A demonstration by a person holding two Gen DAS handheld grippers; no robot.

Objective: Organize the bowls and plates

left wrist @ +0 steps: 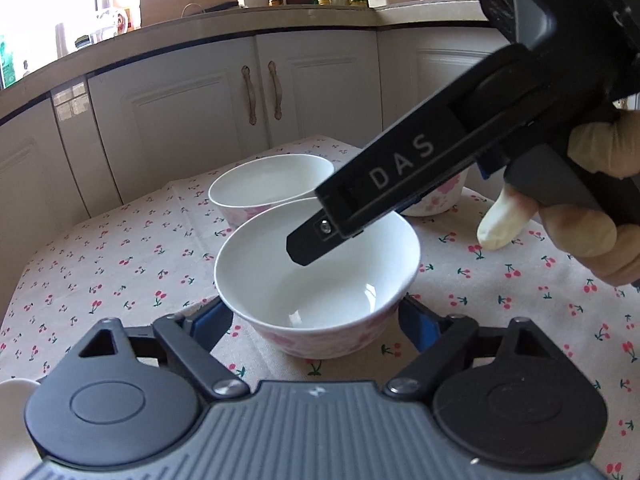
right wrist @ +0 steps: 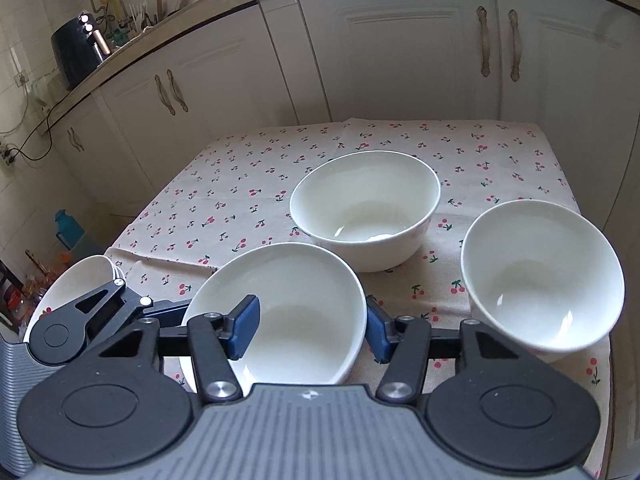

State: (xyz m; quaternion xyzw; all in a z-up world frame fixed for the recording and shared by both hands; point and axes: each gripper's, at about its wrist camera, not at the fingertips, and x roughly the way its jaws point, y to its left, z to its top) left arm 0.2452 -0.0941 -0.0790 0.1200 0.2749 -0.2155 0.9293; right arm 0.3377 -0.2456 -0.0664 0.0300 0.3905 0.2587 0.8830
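- Bowls on the cherry-print tablecloth: we count three, all white inside with pink flowers on the outside
- The front bowl is the one both tools are on; it sits at the near edge of the cloth, just in front of the far bowl, with the side bowl off to the right
- Our right gripper is clamped on the front bowl's wall, one blue pad down inside the bowl and the other against the outside of the rim
- Our left gripper straddles the same bowl low down, a blue pad on either side of it; they sit right up against the sides, but honestly we can't tell if they're actually pressing
- A gloved hand holds the right tool's handle
- At the left edge of the table, behind the left tool, there's what looks like a stack of plates
- White kitchen cabinets run behind the table
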